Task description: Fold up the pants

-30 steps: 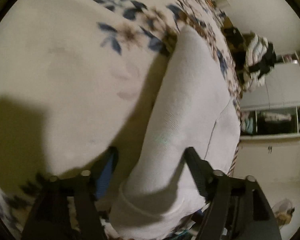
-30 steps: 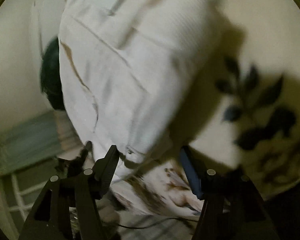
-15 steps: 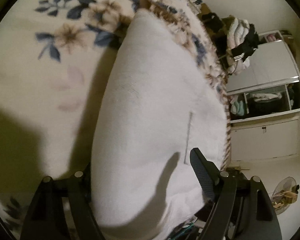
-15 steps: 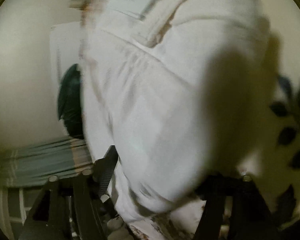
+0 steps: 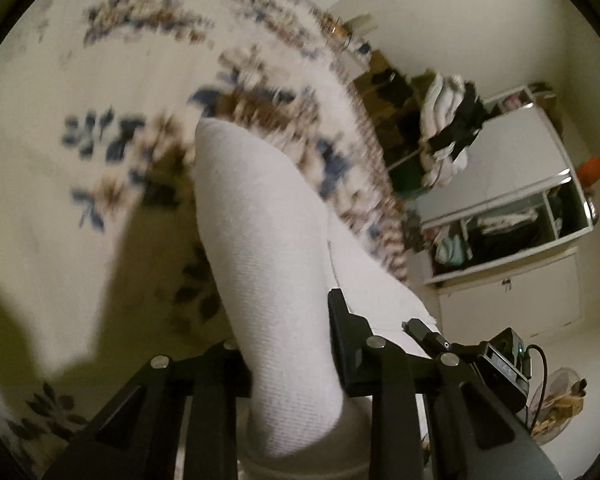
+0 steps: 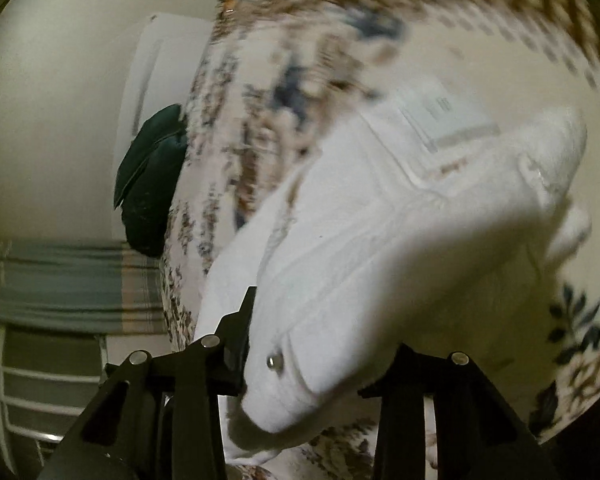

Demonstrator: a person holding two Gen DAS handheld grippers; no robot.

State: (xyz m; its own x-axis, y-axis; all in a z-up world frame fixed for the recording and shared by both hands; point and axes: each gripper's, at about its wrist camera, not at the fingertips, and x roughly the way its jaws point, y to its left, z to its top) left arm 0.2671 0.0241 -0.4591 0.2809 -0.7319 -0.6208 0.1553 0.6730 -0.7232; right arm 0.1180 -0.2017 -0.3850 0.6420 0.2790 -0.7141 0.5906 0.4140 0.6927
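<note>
White pants point(image 5: 268, 248) stretch toward 12 o'clock over a floral bedspread point(image 5: 60, 208), bunched between both closing pairs of fingers: left gripper point(image 5: 288, 344), right gripper point(image 6: 320, 344).

open floral bedspread point(image 5: 40, 208) left of white pants point(image 5: 268, 248), cluttered shelf unit point(image 5: 512, 216) crowding the right, dark cushion point(image 6: 152, 184) at bed's edge

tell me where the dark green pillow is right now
In the right wrist view, the dark green pillow sits at left, wedged between the wall and the floral bedspread.
</note>
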